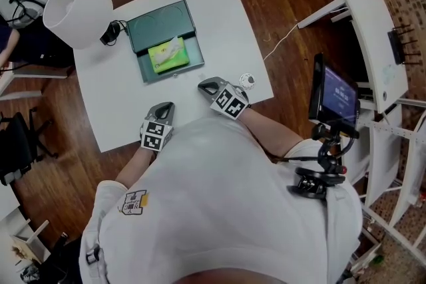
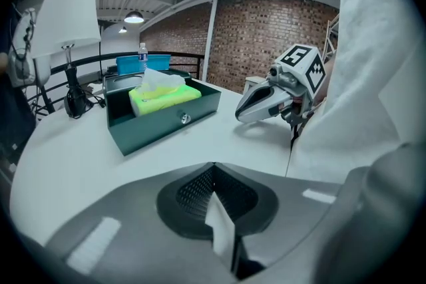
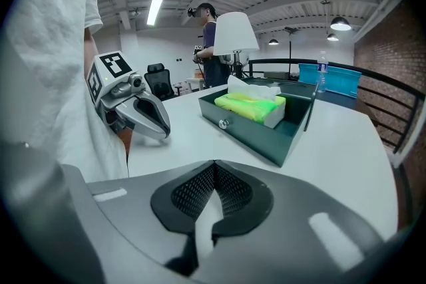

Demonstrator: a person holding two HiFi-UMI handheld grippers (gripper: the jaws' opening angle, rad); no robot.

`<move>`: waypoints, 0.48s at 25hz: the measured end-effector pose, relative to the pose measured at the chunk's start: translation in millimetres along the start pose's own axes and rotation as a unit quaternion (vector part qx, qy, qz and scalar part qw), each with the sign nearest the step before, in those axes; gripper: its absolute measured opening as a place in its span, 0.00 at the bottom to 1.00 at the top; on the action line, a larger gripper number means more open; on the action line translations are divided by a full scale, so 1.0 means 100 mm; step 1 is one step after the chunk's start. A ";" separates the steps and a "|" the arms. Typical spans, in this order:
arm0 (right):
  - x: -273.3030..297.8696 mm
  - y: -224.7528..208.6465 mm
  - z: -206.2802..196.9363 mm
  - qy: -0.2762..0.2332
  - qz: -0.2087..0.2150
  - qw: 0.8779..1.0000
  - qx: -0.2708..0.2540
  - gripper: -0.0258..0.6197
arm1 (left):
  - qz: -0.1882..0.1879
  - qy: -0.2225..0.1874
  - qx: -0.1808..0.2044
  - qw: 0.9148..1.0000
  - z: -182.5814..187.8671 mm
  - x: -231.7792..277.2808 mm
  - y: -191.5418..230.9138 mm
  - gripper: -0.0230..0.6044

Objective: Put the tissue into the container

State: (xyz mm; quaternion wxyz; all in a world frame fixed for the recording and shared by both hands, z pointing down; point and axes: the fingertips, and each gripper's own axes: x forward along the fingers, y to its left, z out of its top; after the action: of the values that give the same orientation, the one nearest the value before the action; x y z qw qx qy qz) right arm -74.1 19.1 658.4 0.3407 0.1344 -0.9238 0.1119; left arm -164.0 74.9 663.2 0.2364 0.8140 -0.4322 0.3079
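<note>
So left gripper (image 1: 165, 107) and right gripper (image 1: 206, 85) have fingers shut, empty. The tissue pack (image 1: 168, 55) sits ahead in the box (image 1: 160, 26), probably closer to the right.

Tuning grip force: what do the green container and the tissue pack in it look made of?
Container: likely painted sheet metal or hard plastic, dark green satin; thin straight walls, small shiny knob. Tissue pack: apparently soft plastic film, yellow-green, rumpled; white paper tissue sticking out on top.

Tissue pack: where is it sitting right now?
In the head view the green tissue pack lies inside the open dark green container on the white table, left of centre, just right of the white lampshade.
</note>
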 end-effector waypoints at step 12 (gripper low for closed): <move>0.00 -0.01 0.01 -0.004 -0.002 1.000 0.002 0.04 | 0.000 0.000 -0.001 1.000 0.01 0.02 -0.01 0.04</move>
State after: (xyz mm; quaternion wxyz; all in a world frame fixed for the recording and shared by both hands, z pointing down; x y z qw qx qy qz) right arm -74.3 18.4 657.9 0.3370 0.1372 -0.9246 0.1127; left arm -162.0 73.4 663.4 0.2367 0.8139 -0.4326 0.3073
